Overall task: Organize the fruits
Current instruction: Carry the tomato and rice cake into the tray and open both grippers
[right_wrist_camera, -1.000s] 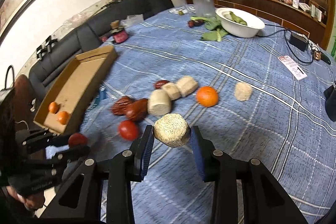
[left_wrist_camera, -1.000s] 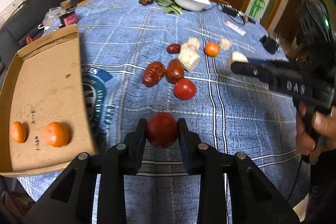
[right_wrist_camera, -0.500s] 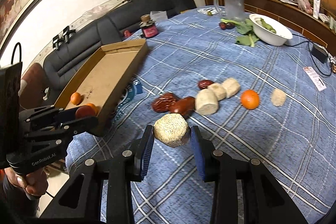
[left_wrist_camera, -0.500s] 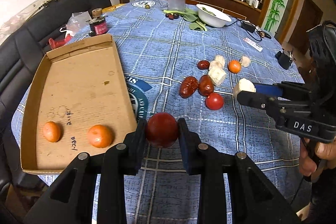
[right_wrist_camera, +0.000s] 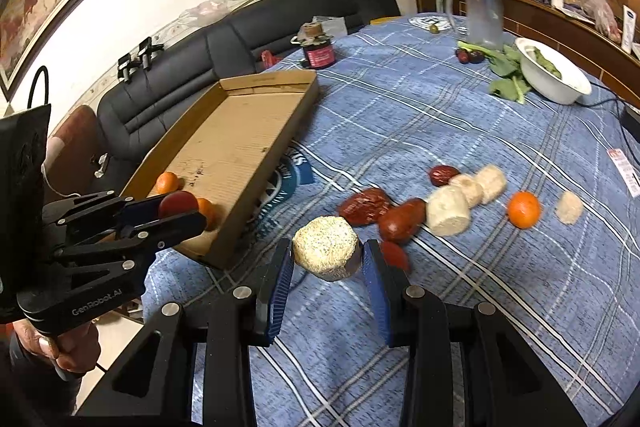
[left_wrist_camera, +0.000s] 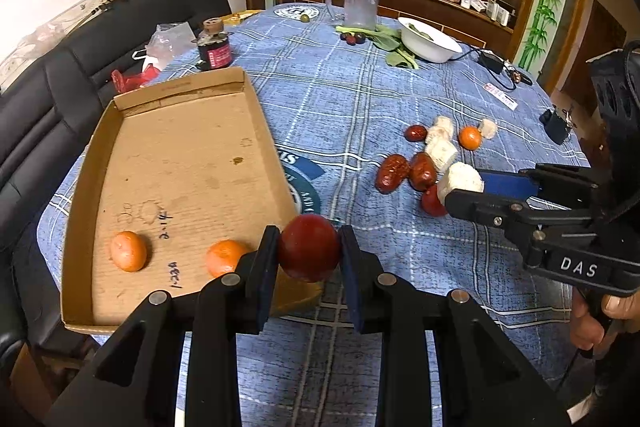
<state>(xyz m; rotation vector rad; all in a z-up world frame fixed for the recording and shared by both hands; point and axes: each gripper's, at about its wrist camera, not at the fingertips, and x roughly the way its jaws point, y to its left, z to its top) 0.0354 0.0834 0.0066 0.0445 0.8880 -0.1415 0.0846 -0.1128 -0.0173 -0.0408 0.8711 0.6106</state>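
Observation:
My left gripper point(left_wrist_camera: 308, 255) is shut on a dark red round fruit point(left_wrist_camera: 310, 241), which hangs over the near right corner of the cardboard tray point(left_wrist_camera: 180, 147). Two oranges point(left_wrist_camera: 129, 251) point(left_wrist_camera: 225, 257) lie in the tray's near end. My right gripper point(right_wrist_camera: 327, 251) is shut on a pale speckled chunk point(right_wrist_camera: 325, 245) above the blue checked cloth, right of the tray point(right_wrist_camera: 232, 147). On the cloth lie red dates point(right_wrist_camera: 366, 205), more pale chunks point(right_wrist_camera: 447, 211), an orange point(right_wrist_camera: 523, 209) and a small red fruit point(right_wrist_camera: 394, 254) partly behind the right finger.
A dark jar point(left_wrist_camera: 215, 45), a glass pitcher point(left_wrist_camera: 362, 3), greens and a white bowl point(left_wrist_camera: 430, 45) stand at the far side. Cables and a charger point(left_wrist_camera: 491, 61) lie far right. A black sofa point(right_wrist_camera: 240, 39) runs behind the tray. A hand point(right_wrist_camera: 60, 347) holds the left gripper.
Both grippers have moved left toward the tray with their loads. The red fruit, earlier over the cloth, now hangs at the tray's near right corner. The pale chunk has drawn closer to the tray.

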